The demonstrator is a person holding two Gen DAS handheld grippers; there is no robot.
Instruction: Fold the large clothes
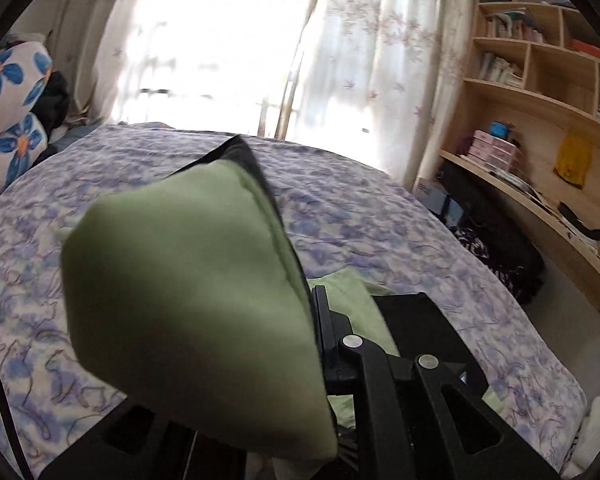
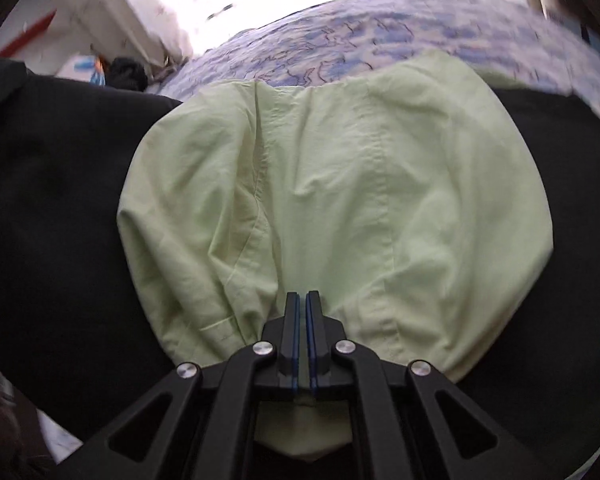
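Note:
The garment is black outside with a light green lining. In the left wrist view a lifted fold of it (image 1: pixel 188 288) hangs in front of the lens, black edge on top, and hides one finger of my left gripper (image 1: pixel 318 300), which is shut on the cloth. More green cloth (image 1: pixel 352 292) lies below on the bed. In the right wrist view the green lining (image 2: pixel 340 180) spreads wide between black panels (image 2: pixel 60 208). My right gripper (image 2: pixel 302 298) is shut, its blue pads pinching the green cloth, and creases run out from the tips.
The bed's purple floral sheet (image 1: pixel 380 220) fills the middle. Pillows with blue flowers (image 1: pixel 12 112) lie at the left. Curtains (image 1: pixel 360 60) cover a bright window behind. A wooden desk and shelves (image 1: pixel 540 100) stand at the right, with dark bags (image 1: pixel 500 240) beneath.

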